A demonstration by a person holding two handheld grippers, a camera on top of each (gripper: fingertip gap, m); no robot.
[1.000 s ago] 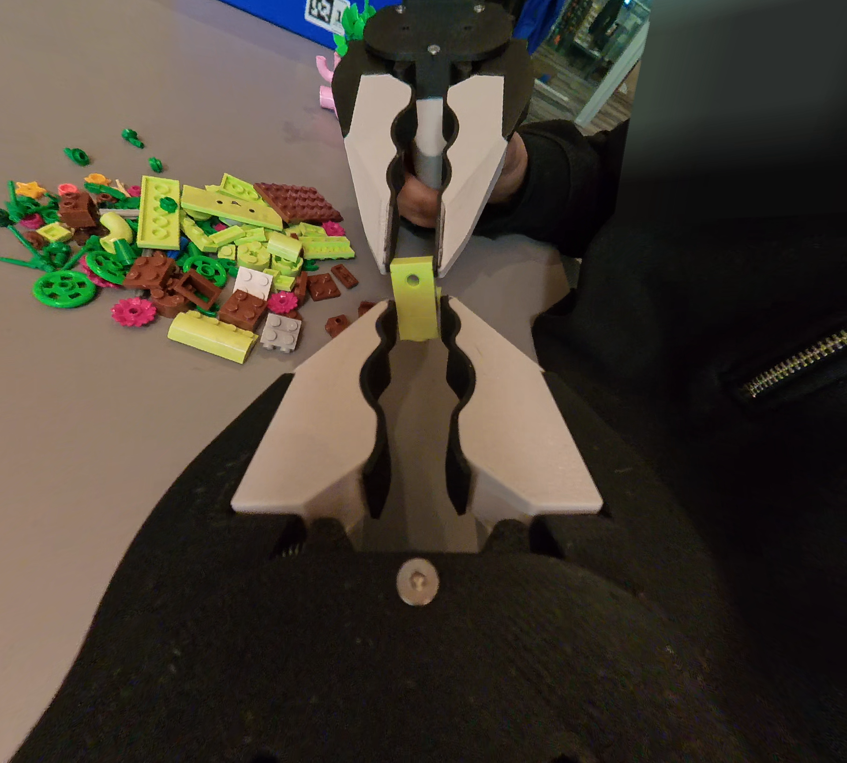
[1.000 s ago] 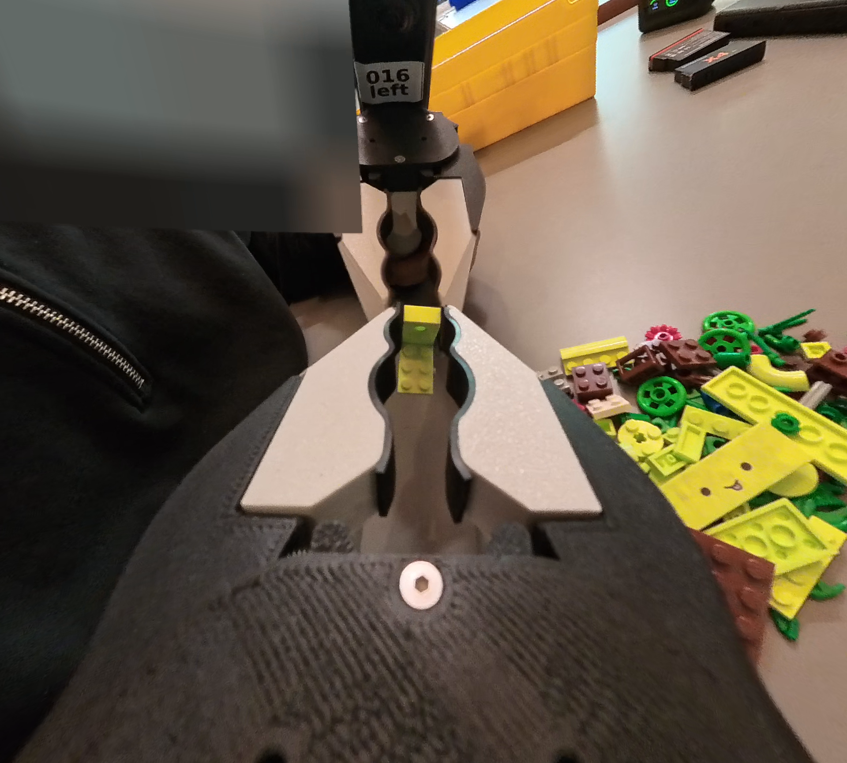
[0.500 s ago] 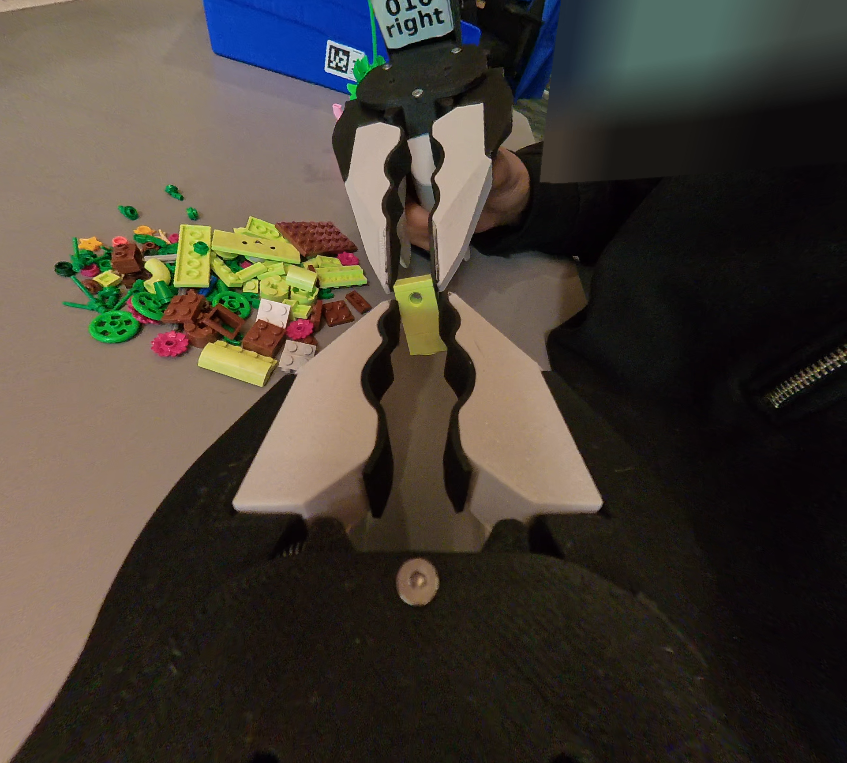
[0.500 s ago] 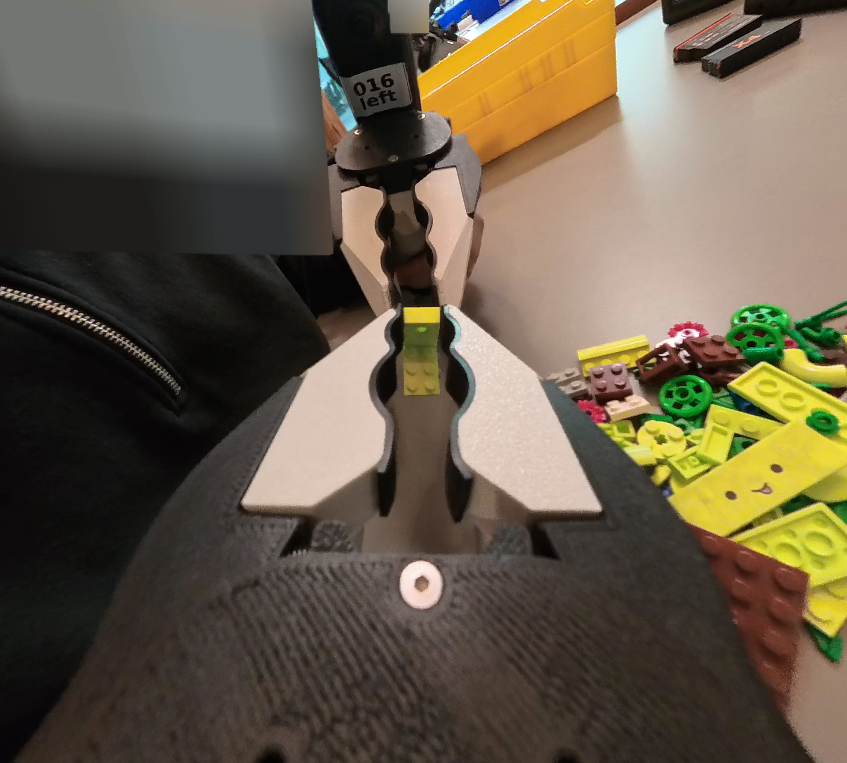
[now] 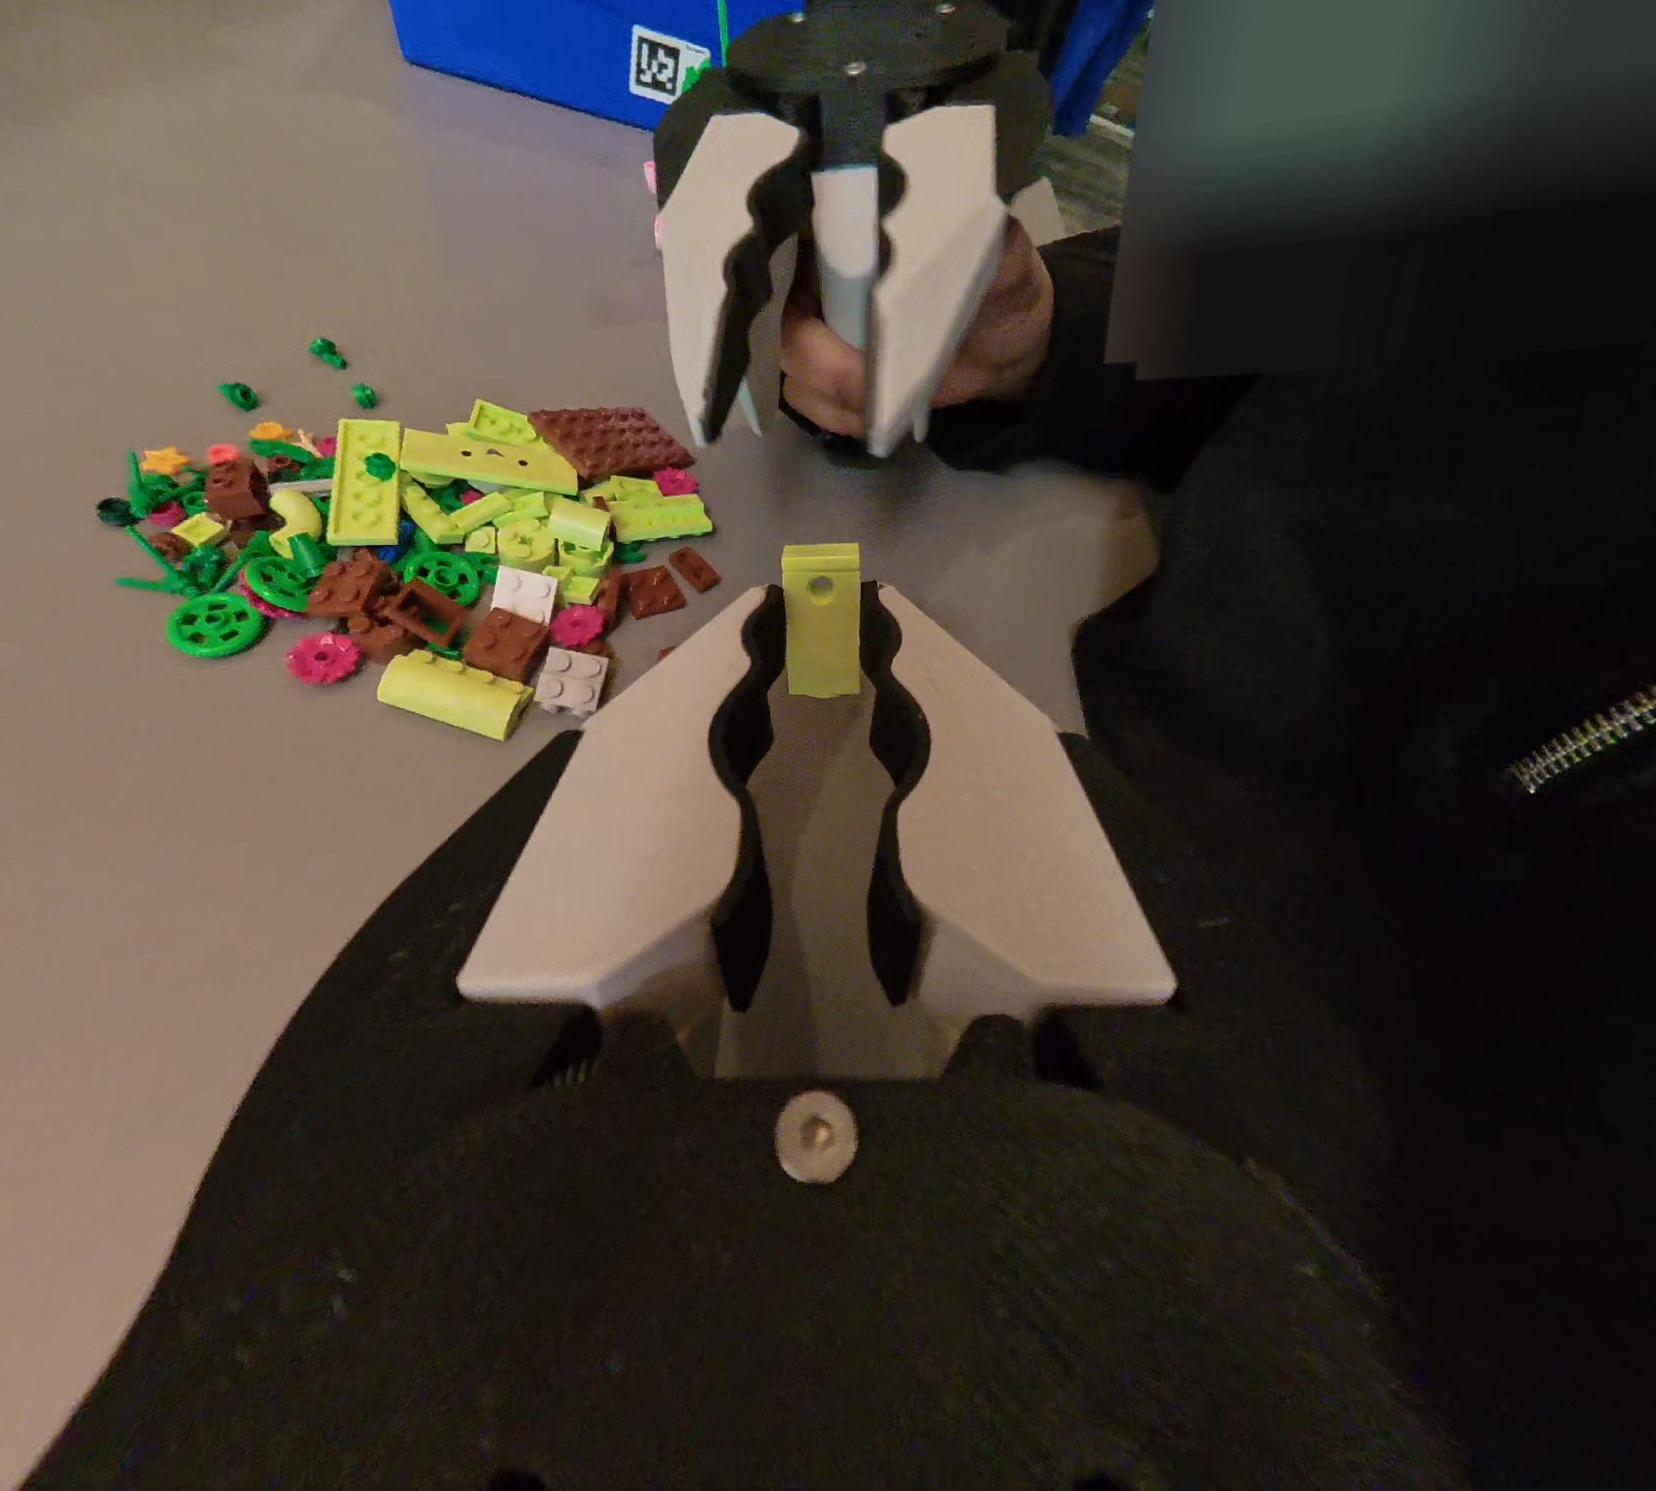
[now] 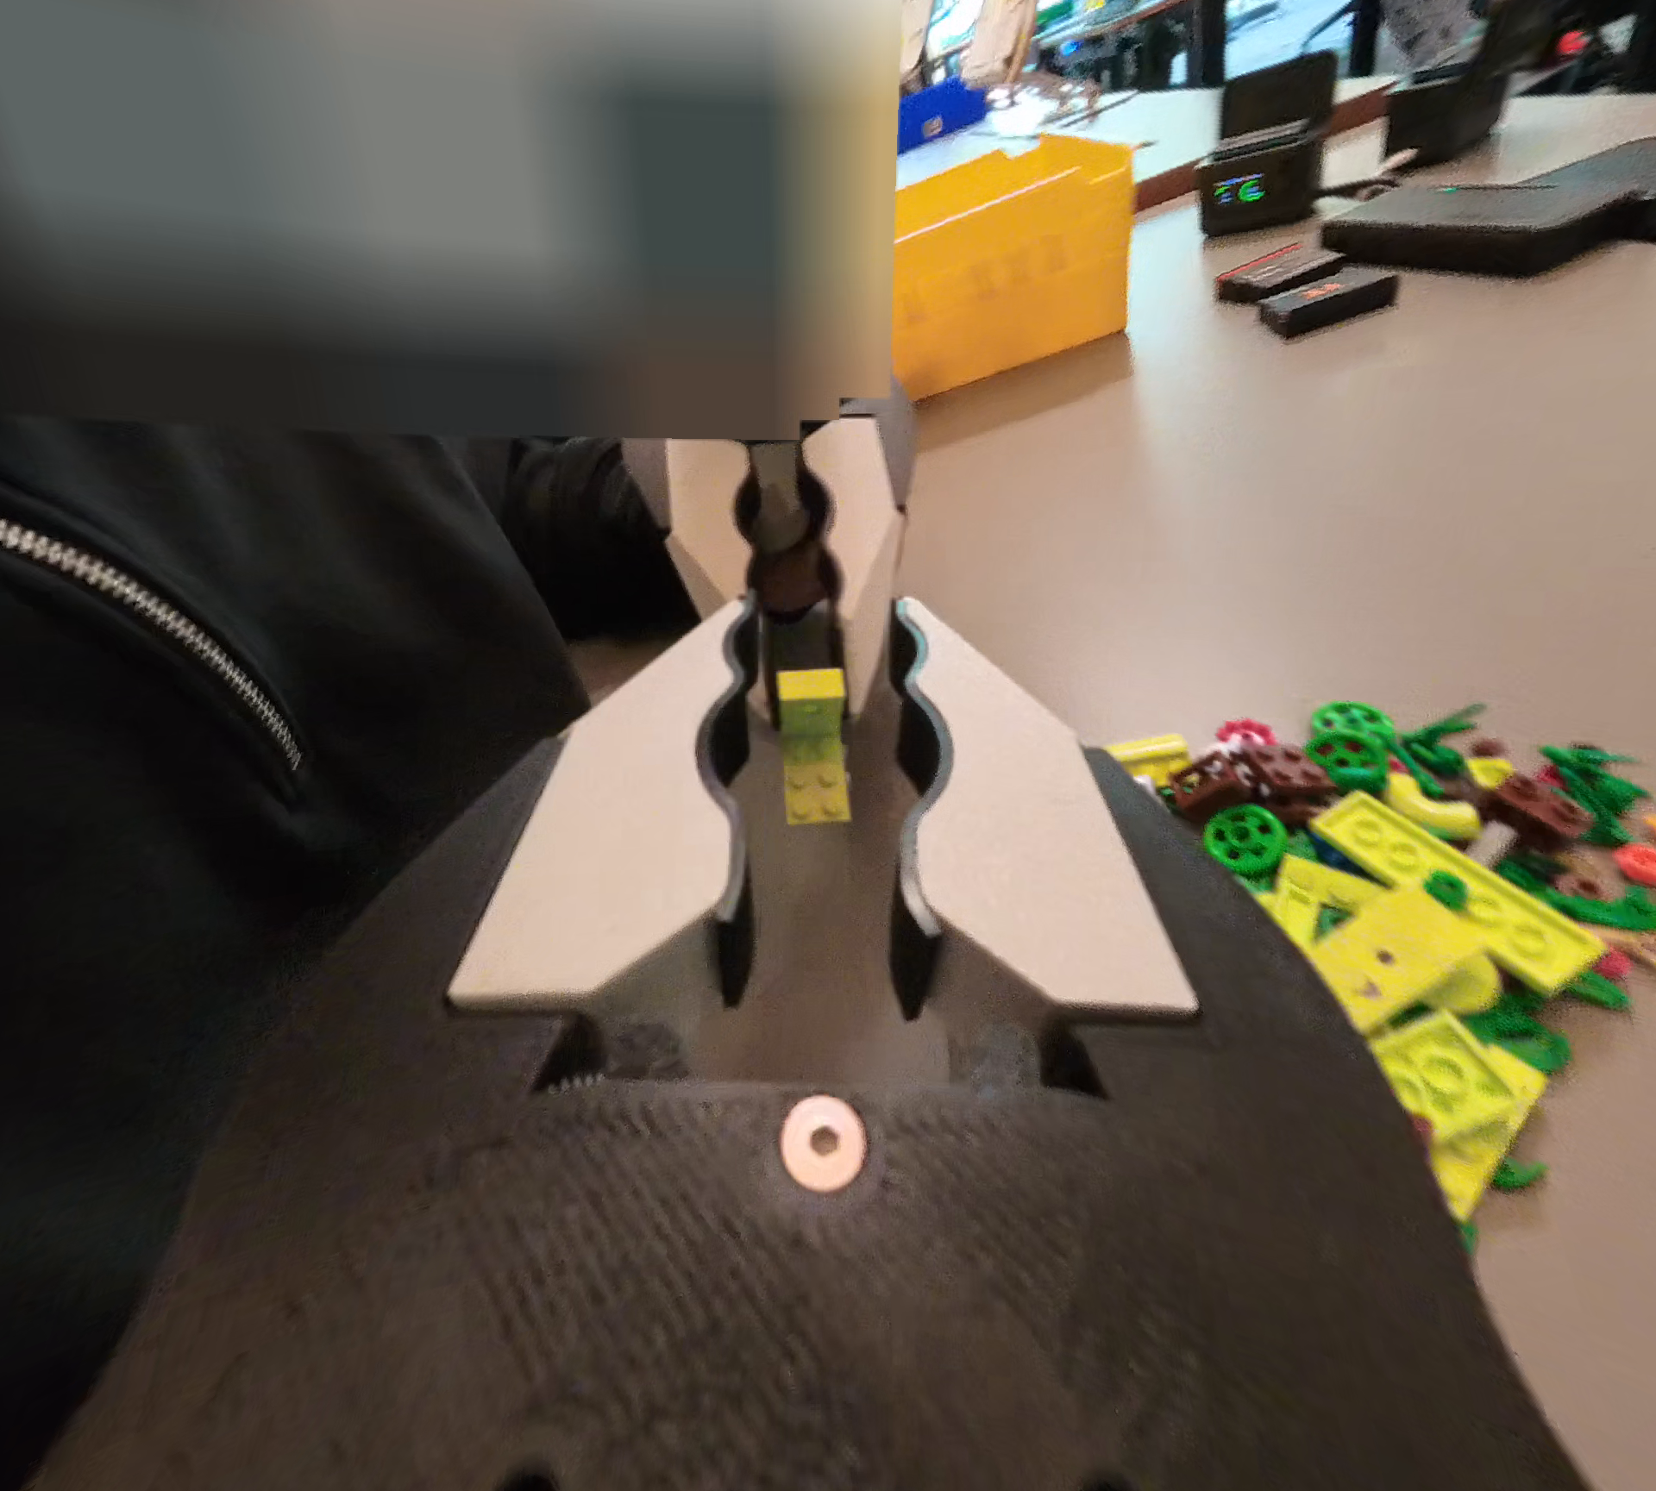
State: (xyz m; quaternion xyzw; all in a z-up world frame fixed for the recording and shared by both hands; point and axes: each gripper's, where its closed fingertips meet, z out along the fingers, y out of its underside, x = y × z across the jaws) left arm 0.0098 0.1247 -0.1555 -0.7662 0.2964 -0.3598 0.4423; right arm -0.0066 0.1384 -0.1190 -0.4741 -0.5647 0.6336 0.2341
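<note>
Two hand-held grippers, alike in build. Left gripper (image 5: 820, 597): pale grey wedge-shaped fingers (image 5: 645, 821) with black wavy inner edges, seated in a black textured body; silver screw (image 5: 815, 1136) at 6 o'clock below the finger roots. Right gripper (image 6: 817, 633): same grey fingers (image 6: 618, 839), black ribbed housing, bright washer-ringed screw (image 6: 823, 1143) at 6 o'clock. Seen from the left wrist camera at 12 o'clock, right gripper (image 5: 789, 436) carrying a round black plate with small screws, a grey central rail and a pale label above. Black sleeve (image 5: 1075, 337) at 2 o'clock; black jacket with silver zip (image 6: 152, 615) at 9 o'clock
</note>
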